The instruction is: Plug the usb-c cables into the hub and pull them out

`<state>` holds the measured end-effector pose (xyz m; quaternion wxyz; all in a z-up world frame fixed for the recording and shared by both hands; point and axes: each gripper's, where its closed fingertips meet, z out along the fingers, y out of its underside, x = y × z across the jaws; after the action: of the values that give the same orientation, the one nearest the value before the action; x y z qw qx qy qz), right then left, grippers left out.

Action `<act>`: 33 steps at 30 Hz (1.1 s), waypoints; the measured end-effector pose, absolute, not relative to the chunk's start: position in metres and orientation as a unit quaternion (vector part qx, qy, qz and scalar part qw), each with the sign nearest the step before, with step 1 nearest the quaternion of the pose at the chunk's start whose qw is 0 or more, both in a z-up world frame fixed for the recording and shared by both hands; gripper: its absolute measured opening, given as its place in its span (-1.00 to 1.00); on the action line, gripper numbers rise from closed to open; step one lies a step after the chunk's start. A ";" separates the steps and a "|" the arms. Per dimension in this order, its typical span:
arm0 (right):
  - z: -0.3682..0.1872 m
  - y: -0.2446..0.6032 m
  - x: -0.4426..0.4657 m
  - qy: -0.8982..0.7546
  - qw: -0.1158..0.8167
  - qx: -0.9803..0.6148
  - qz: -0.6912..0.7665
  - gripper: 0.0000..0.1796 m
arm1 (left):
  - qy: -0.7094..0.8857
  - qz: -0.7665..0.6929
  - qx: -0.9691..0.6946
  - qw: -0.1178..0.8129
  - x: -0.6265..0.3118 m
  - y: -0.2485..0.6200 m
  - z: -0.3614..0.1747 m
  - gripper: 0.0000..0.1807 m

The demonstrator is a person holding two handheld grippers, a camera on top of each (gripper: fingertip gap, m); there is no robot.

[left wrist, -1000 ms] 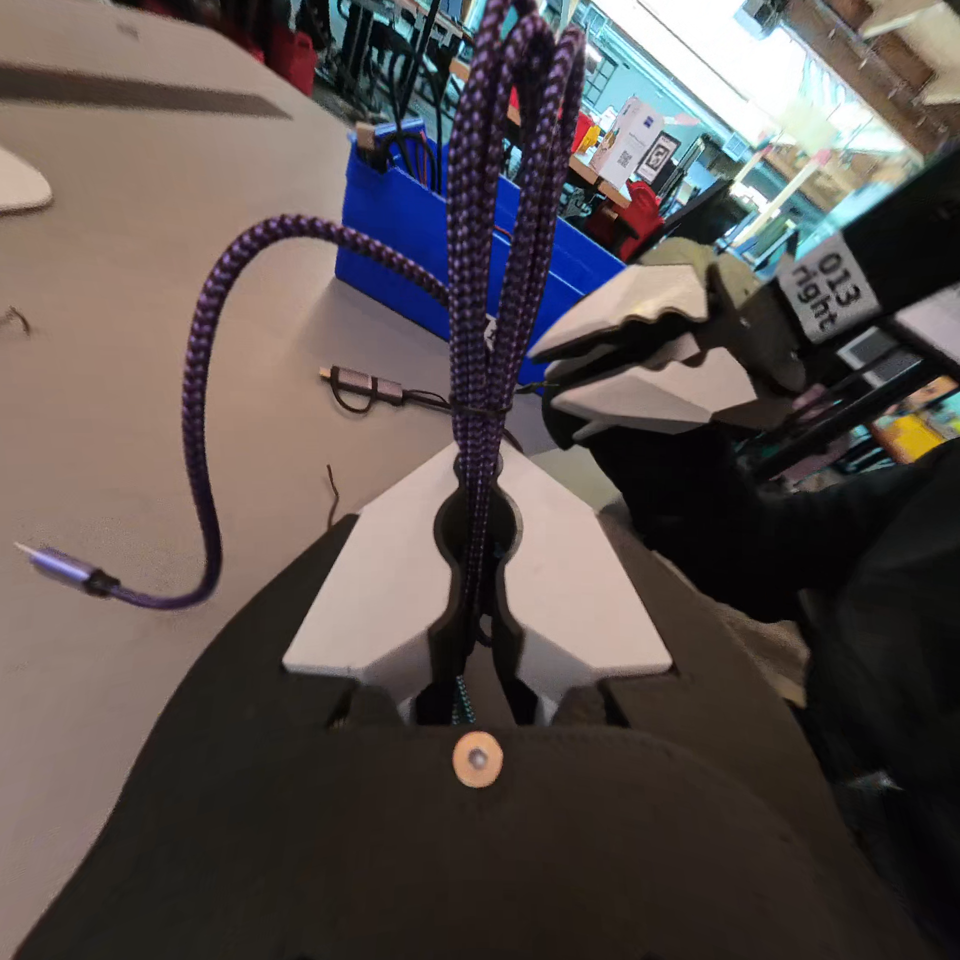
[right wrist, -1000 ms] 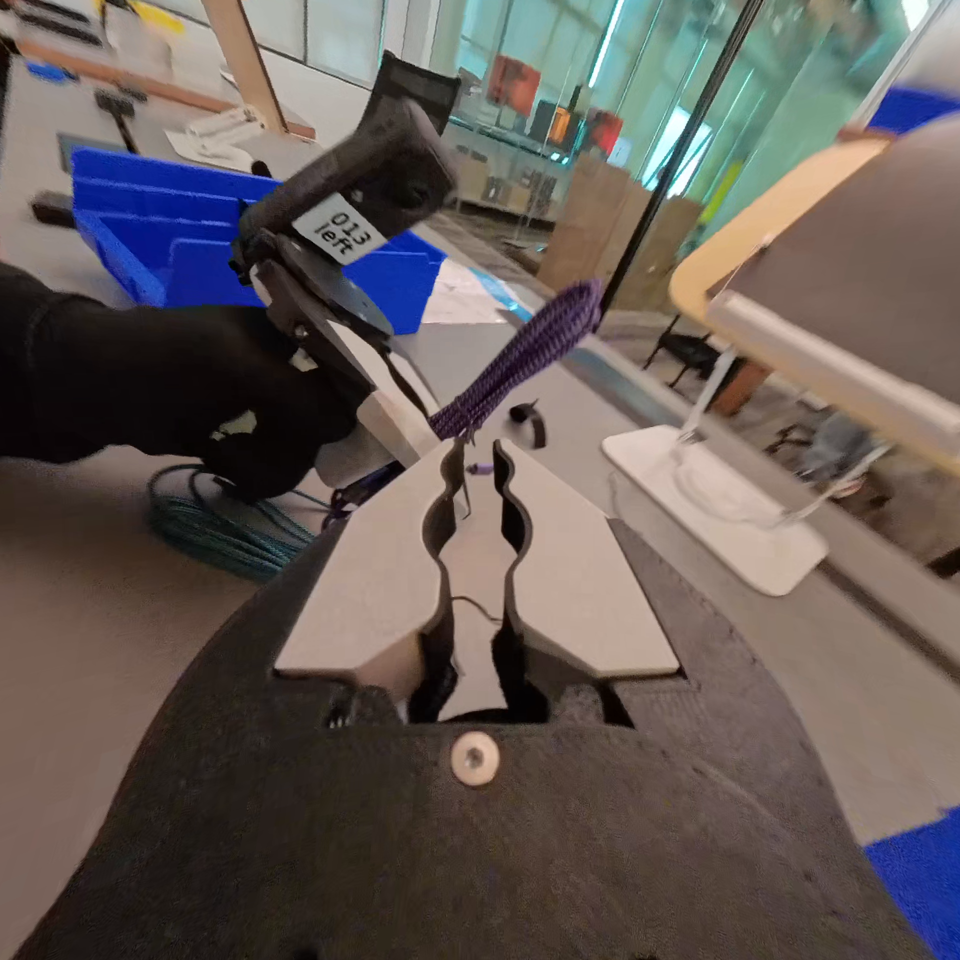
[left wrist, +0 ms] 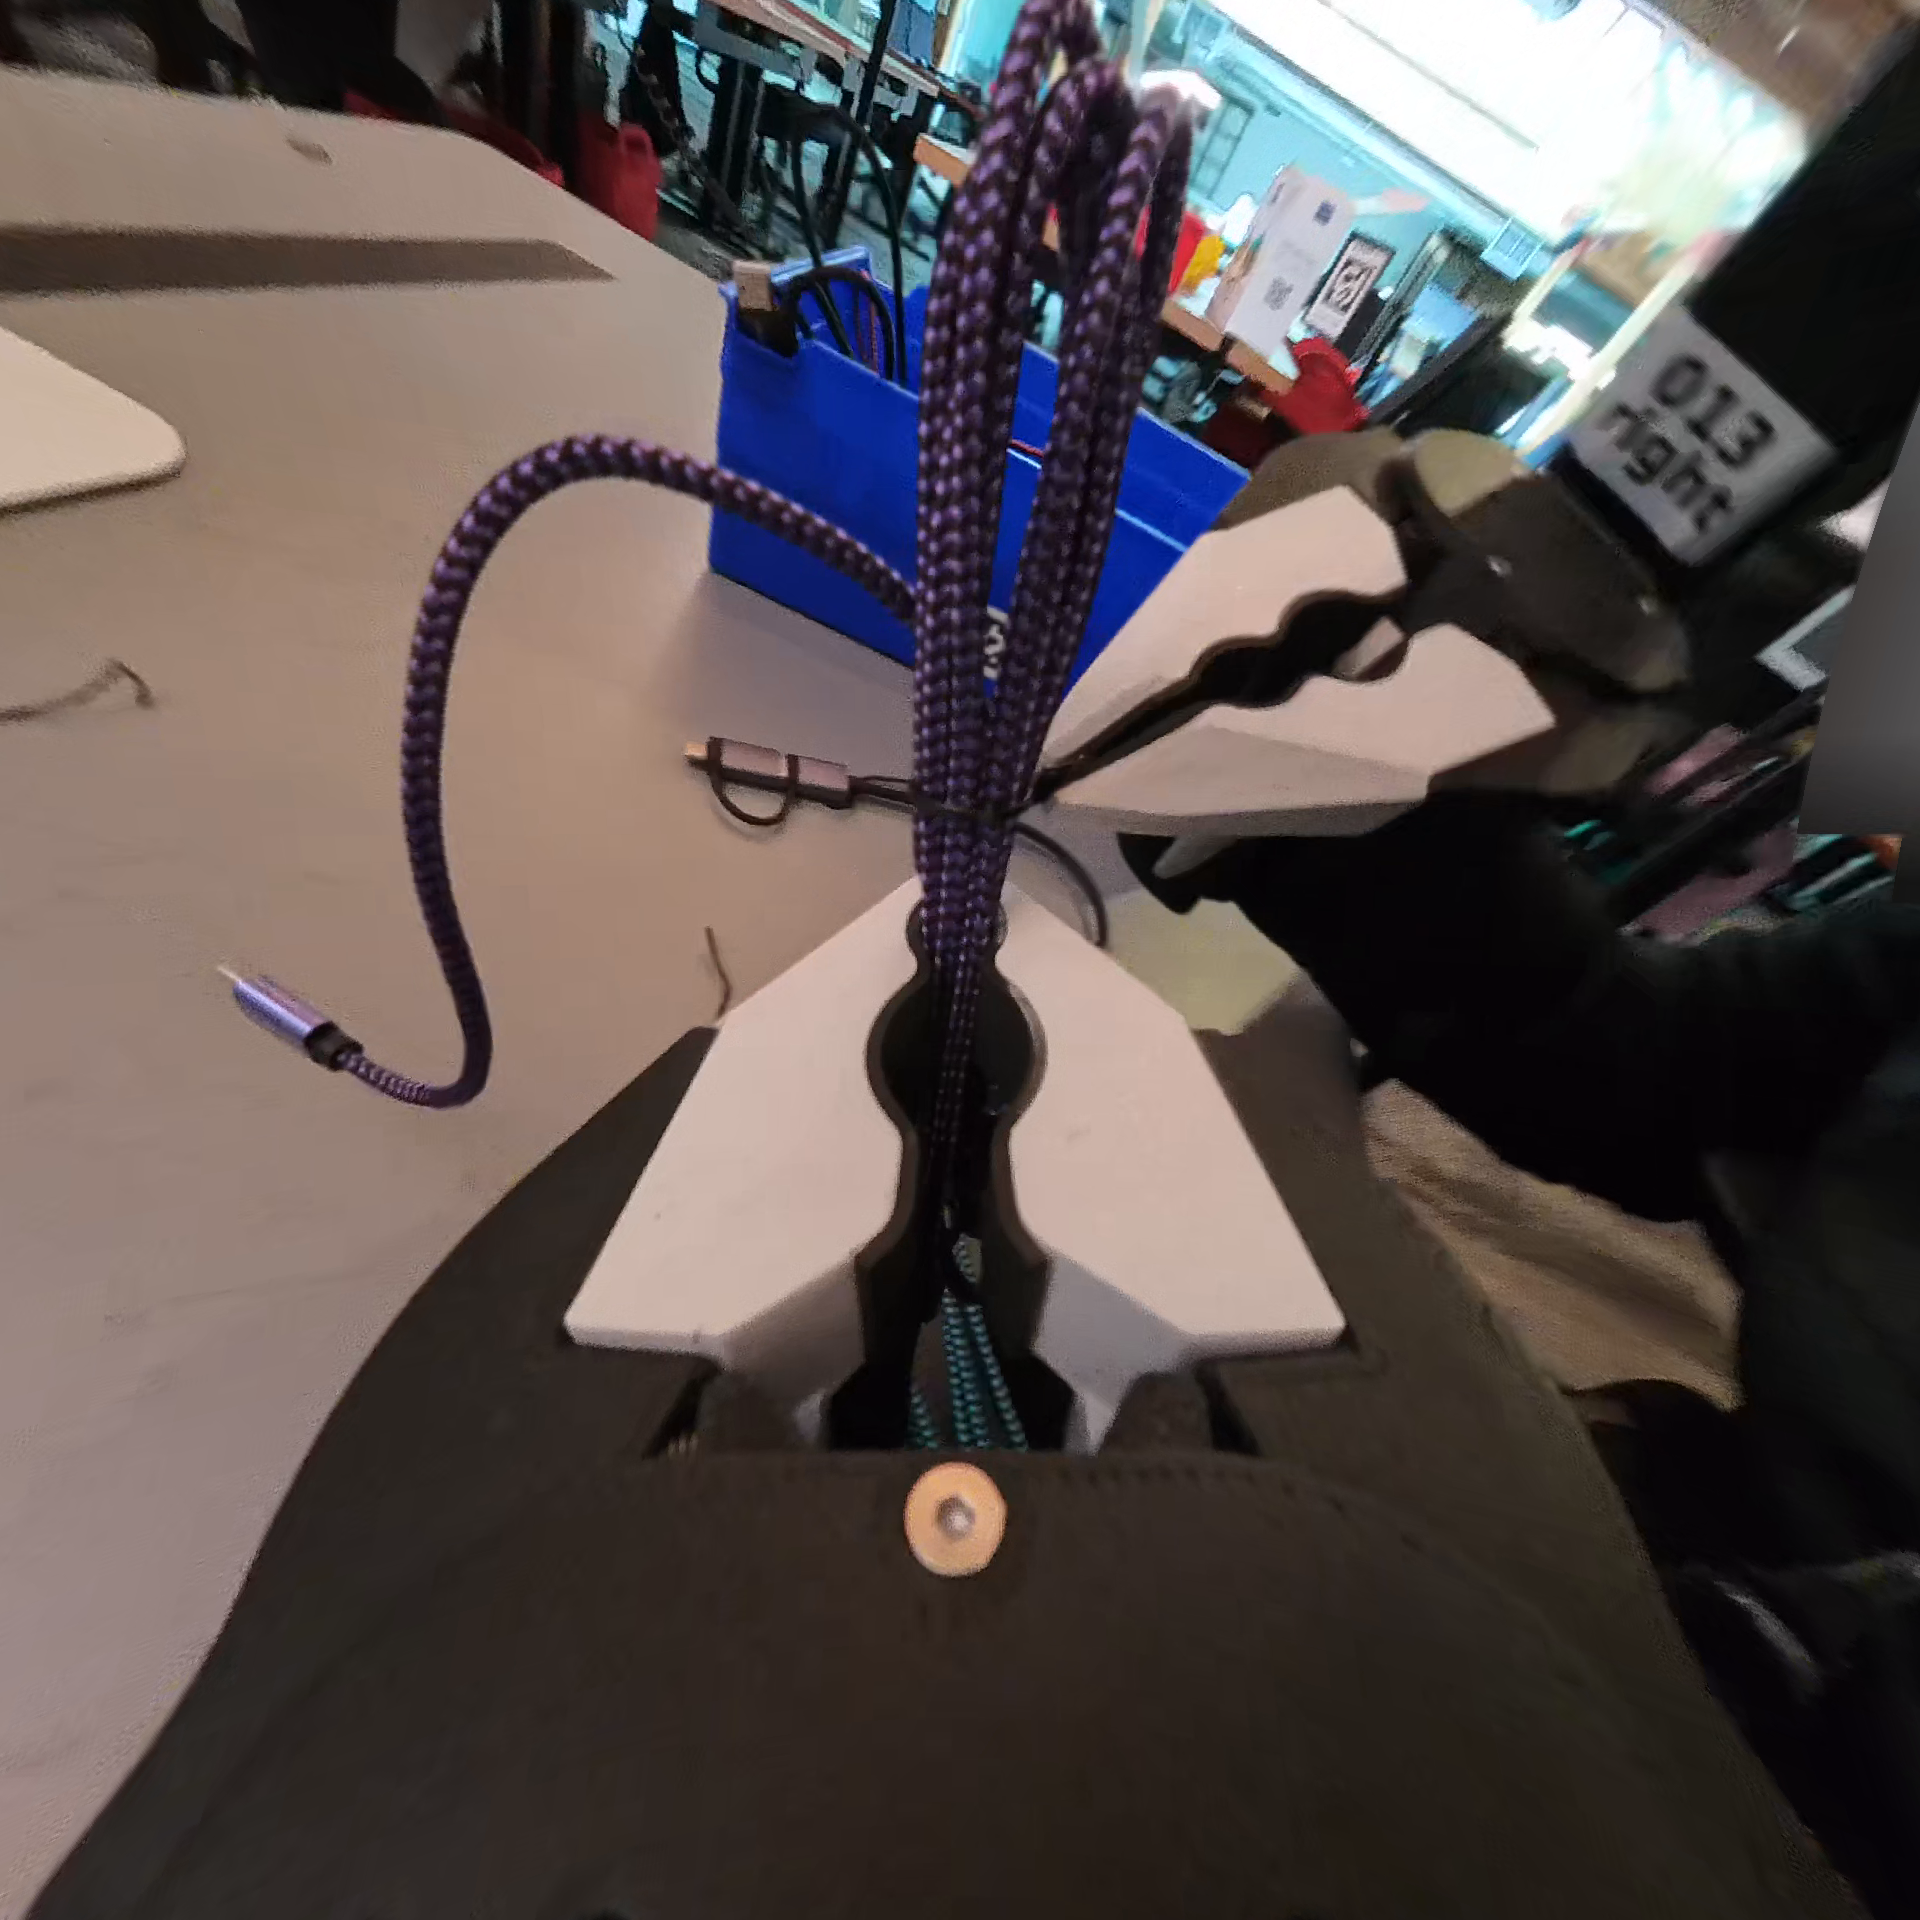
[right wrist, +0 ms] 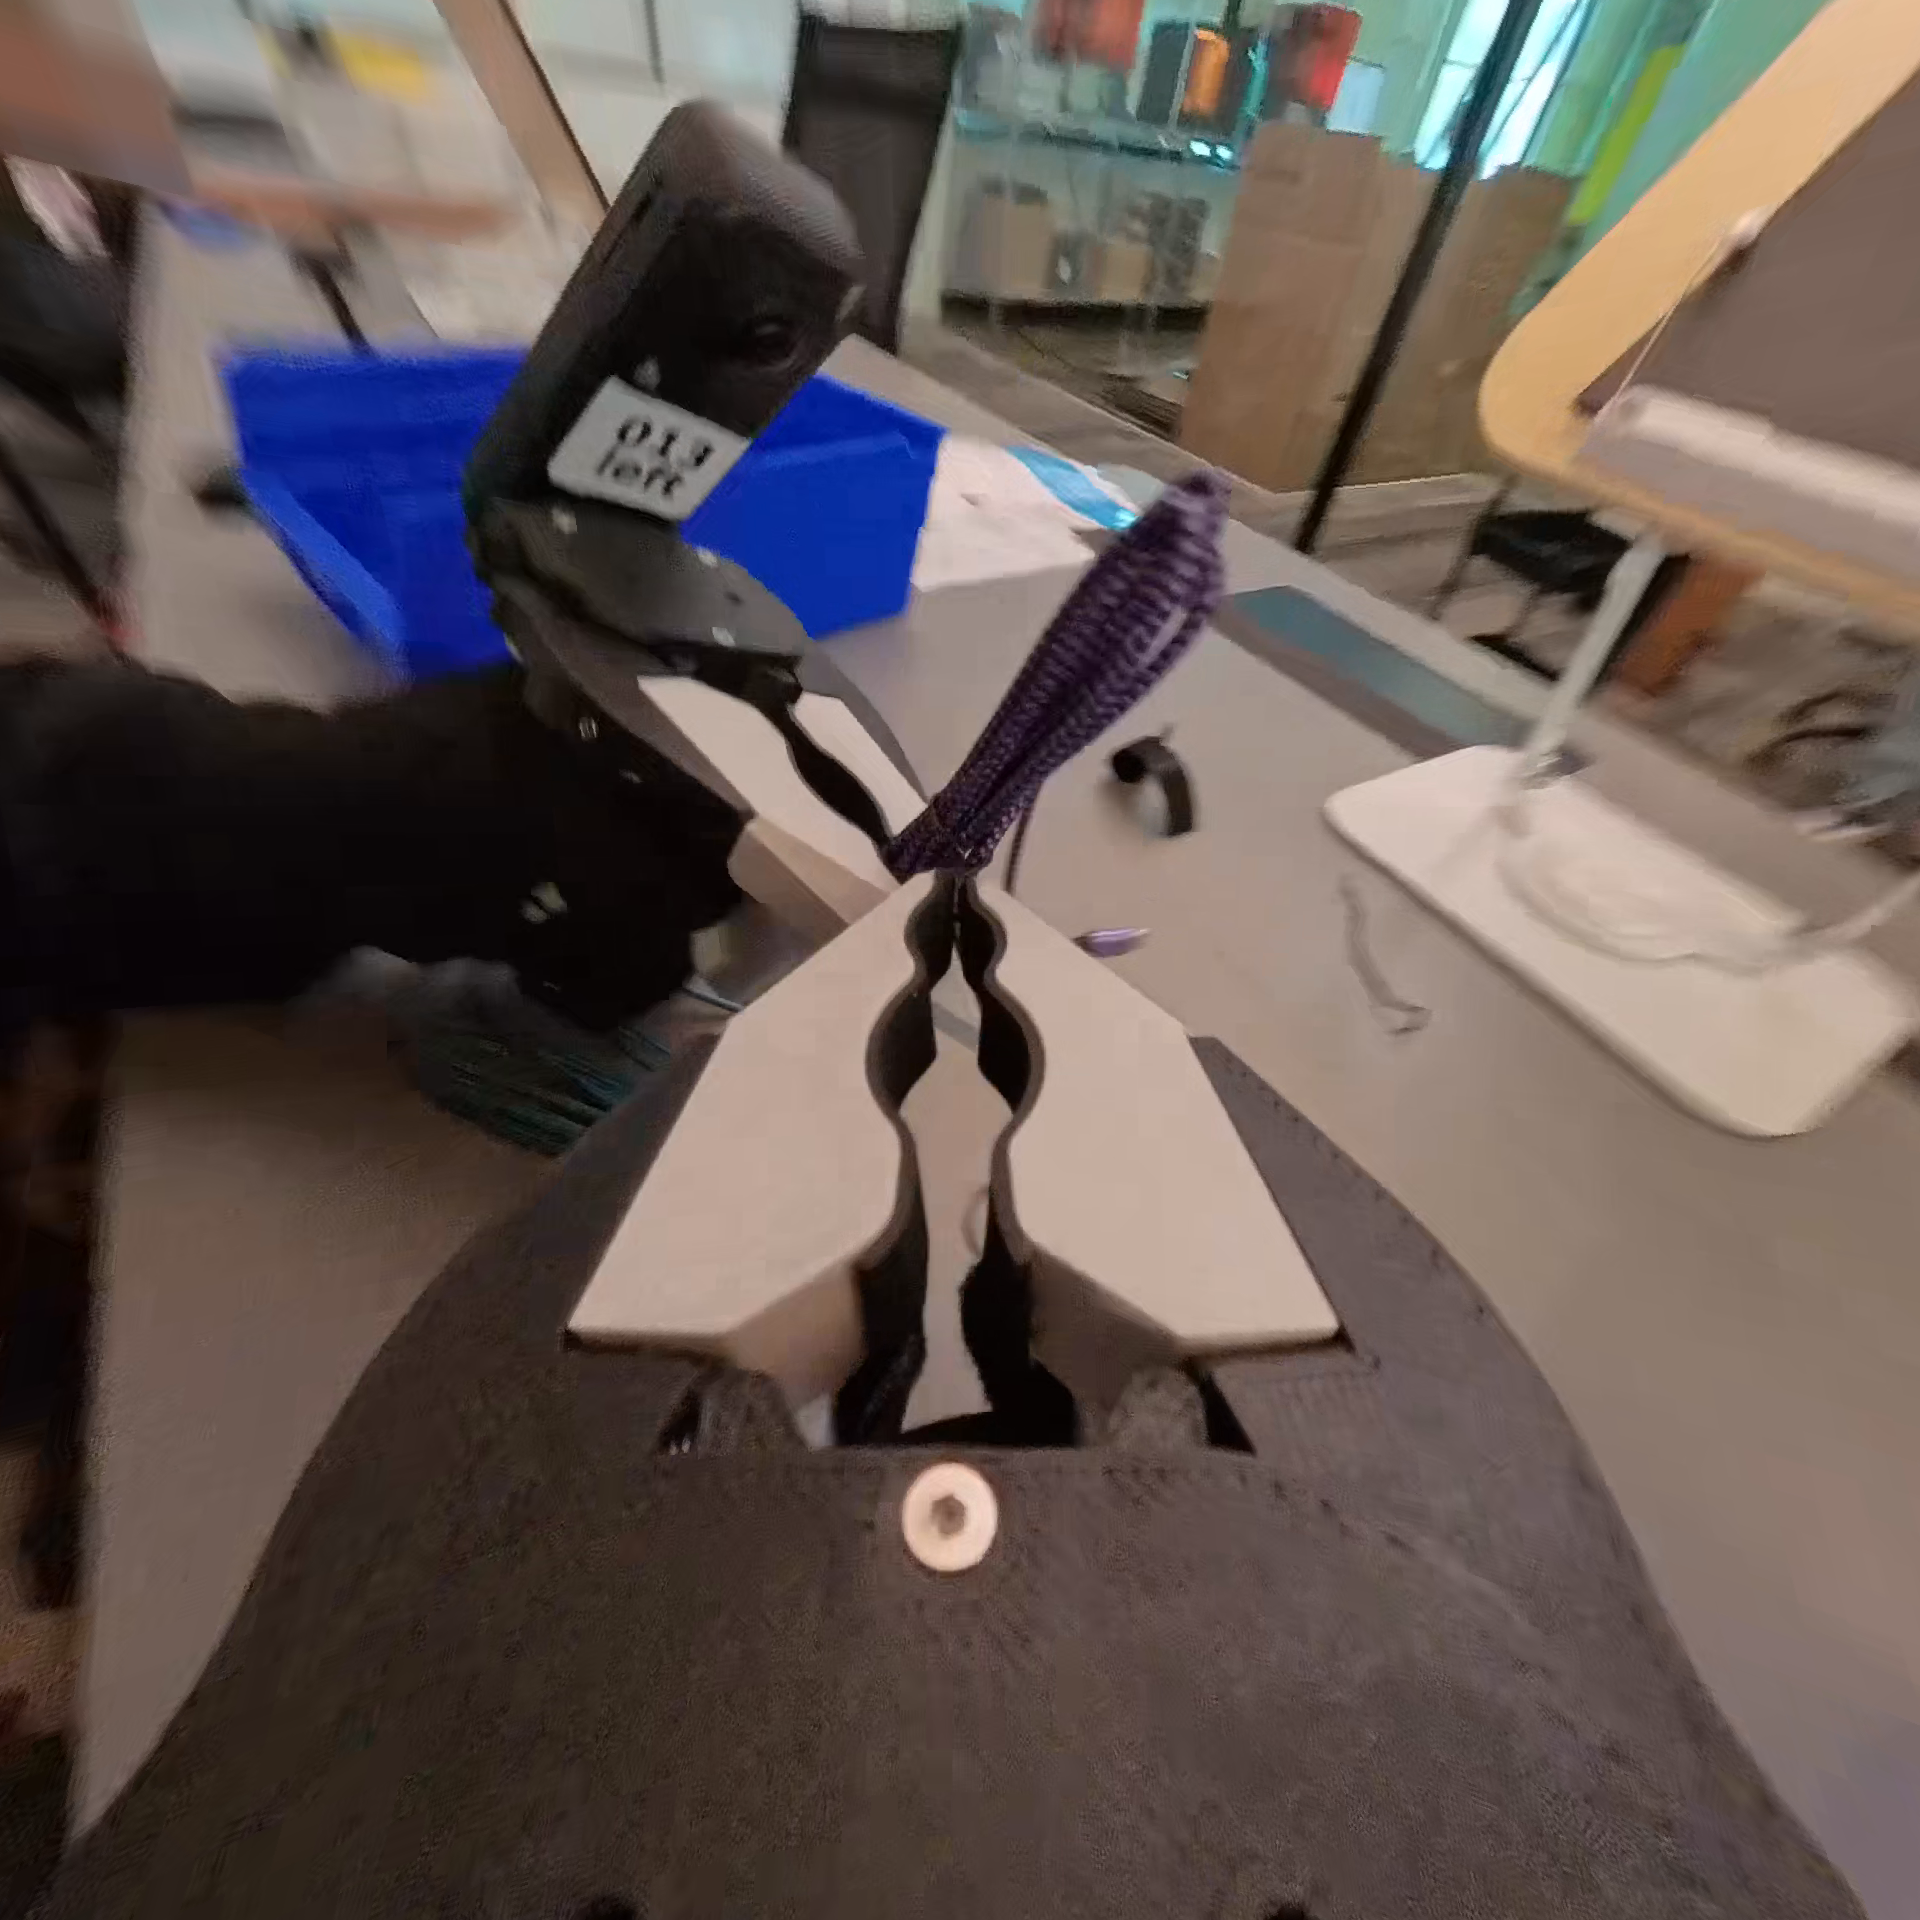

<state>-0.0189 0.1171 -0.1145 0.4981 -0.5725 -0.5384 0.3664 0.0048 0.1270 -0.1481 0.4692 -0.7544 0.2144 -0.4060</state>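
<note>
Gripping the bundled purple braided cable (left wrist: 977,582), left gripper (left wrist: 961,914) has its jaws closed on the folded loops, upright above the tabletop (left wrist: 260,727). Right gripper (right wrist: 951,894) jaws pinch the thin black tie (left wrist: 961,812) round the bundle. Cable looks light, floppy, braid grippy; loose tail droops to its plug (left wrist: 275,1013), the stiff spot to grasp. No hub visible.

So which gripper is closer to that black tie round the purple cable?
Right: right gripper pinches the black tie at its end; left gripper clamps the purple cable just below.
</note>
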 end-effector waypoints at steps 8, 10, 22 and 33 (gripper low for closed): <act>-0.110 0.127 -0.030 -0.684 0.591 -0.427 -0.032 -1.00 | 0.113 -0.514 -0.754 0.393 -0.003 0.133 -0.147 -1.00; -0.088 0.107 -0.035 -0.681 0.637 -0.358 -0.044 -1.00 | 0.035 -0.531 -0.752 0.389 -0.028 0.146 -0.155 -1.00; -0.070 0.121 -0.008 -0.582 0.616 -0.497 0.188 -1.00 | 0.087 -0.441 -0.784 0.428 -0.043 0.145 -0.166 -1.00; -0.137 0.154 0.019 -0.544 0.448 -0.652 0.279 -1.00 | 0.095 -0.441 -0.765 0.459 -0.050 0.146 -0.160 -1.00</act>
<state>0.0185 0.1543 -0.1372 0.4485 -0.6520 -0.5440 0.2790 -0.0504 0.1457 -0.1597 0.4585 -0.7654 0.0953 -0.4415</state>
